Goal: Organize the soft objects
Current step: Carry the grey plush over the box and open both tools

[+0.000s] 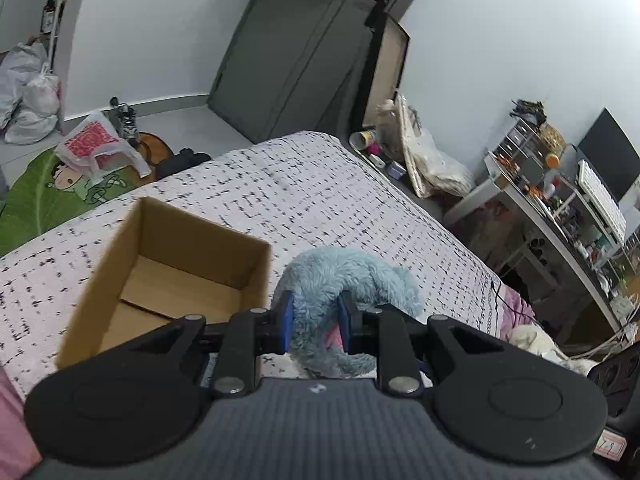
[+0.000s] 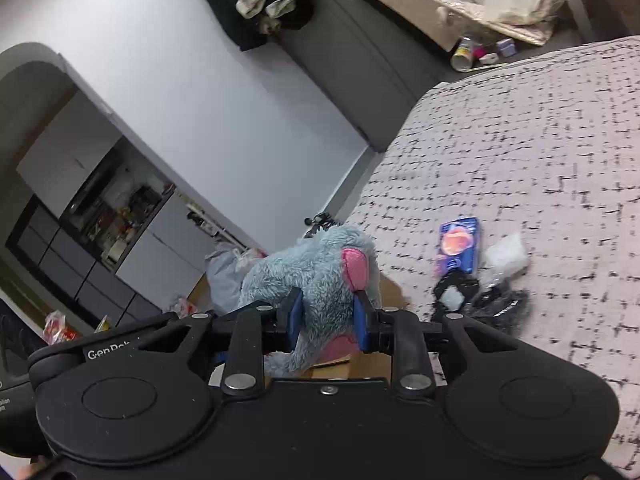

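A fluffy light-blue plush toy (image 1: pixel 344 276) with pink patches is held by both grippers above the bed. My left gripper (image 1: pixel 316 320) is shut on one blue furry part of it, just right of an open, empty cardboard box (image 1: pixel 168 276). My right gripper (image 2: pixel 328 316) is shut on the plush toy (image 2: pixel 308 272) near its pink ear, over the cardboard box's edge (image 2: pixel 390 290). The box stands on the bed (image 1: pixel 304 196), which has a white cover with black dashes.
On the bed lie a blue packet (image 2: pixel 460 246), a clear plastic bag (image 2: pixel 506 258) and a black fuzzy item (image 2: pixel 496 304). A cluttered desk (image 1: pixel 560 208) stands right of the bed. Bags (image 1: pixel 92 144) and a green rug (image 1: pixel 36 200) lie on the floor beyond.
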Demonstrator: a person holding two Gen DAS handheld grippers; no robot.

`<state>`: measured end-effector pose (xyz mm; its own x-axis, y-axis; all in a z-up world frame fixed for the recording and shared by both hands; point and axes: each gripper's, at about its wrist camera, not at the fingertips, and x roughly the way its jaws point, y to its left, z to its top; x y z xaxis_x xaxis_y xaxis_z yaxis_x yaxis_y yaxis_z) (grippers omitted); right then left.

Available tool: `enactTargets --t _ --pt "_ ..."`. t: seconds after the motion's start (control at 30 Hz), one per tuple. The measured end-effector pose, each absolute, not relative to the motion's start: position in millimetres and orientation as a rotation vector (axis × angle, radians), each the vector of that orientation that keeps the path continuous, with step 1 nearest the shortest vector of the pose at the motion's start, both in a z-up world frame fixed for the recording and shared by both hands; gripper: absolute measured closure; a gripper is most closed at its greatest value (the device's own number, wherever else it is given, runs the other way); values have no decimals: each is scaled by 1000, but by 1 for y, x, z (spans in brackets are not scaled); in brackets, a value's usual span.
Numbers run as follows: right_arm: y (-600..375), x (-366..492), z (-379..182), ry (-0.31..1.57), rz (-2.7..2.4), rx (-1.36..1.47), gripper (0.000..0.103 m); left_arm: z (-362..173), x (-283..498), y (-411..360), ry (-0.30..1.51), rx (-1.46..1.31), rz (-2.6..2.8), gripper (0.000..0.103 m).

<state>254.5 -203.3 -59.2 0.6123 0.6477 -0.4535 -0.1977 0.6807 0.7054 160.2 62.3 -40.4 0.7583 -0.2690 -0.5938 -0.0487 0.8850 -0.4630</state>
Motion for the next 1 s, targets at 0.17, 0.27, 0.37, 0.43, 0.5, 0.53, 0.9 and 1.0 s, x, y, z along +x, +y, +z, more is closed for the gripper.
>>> enactTargets --t 0.17,0.27,0.37,0.43,0.5,0.53,0.9,1.0 --pt "-182 256 -60 783 562 637 77 -46 157 84 709 -510 -88 81" --pt "-168 256 -63 802 580 614 77 -53 156 97 715 -536 -58 81" --pt "-155 257 -68 822 595 590 77 -61 156 109 724 -561 -33 81" --pt "-147 258 -70 836 608 579 77 -67 157 116 731 -584 -12 81" --pt "-139 260 -71 848 615 561 77 -73 156 124 740 -620 10 81" --pt "-135 261 -73 854 620 555 77 -76 156 127 743 -631 22 81" --pt "-104 269 -89 919 668 520 77 -95 158 153 767 -671 117 81" --pt "-97 271 -92 930 672 513 77 -99 158 158 774 -685 137 81"
